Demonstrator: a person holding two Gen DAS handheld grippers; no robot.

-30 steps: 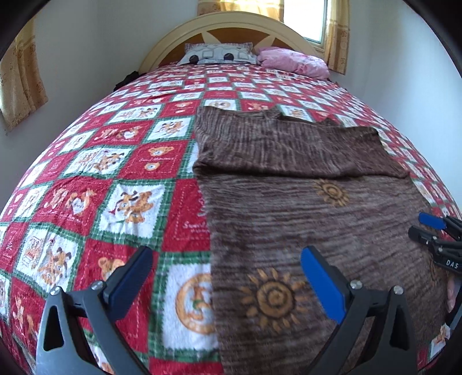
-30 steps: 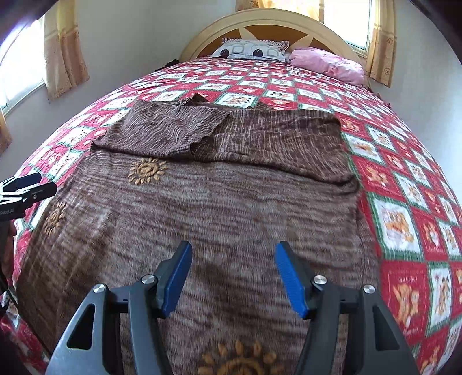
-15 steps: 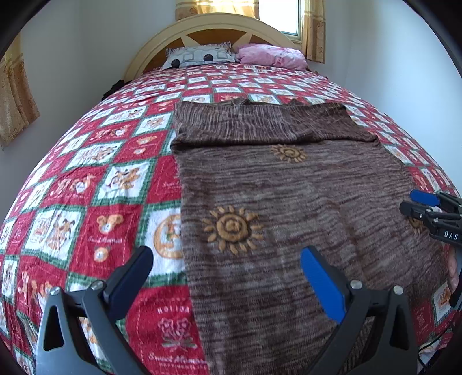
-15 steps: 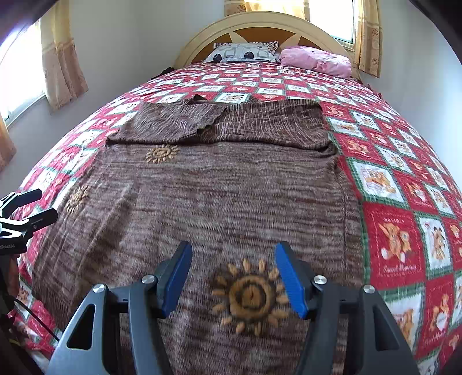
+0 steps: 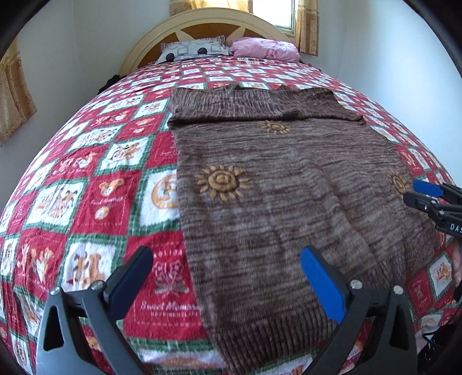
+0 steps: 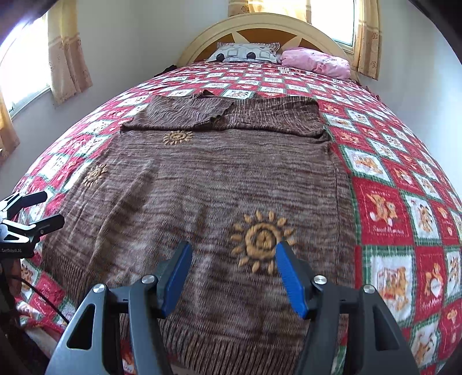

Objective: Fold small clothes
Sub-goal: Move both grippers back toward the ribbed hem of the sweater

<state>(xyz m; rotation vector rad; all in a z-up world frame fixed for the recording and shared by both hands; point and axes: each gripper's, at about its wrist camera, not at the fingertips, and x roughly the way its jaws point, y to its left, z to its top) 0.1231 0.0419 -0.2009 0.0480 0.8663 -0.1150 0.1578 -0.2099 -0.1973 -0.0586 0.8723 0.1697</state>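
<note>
Daylight from the blown-out windows (image 6: 332, 17) lights the room evenly. Fisheye bulges the bed (image 5: 86, 178); corners go black; the near sweater (image 6: 202, 202) is slightly blurred.

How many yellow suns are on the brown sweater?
4 on the brown knitted sweater: far, near the folded sleeves; left edge; near right; cut off at the bottom. Folds may hide more.

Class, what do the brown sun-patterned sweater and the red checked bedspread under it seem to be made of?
Brown sun-patterned sweater: probably knitted yarn, matte; streaky rows and a ribbed hem show. Red checked bedspread: looks like soft, towel-like printed fabric, its white squares slightly fuzzy; exact fibre unclear.
</note>
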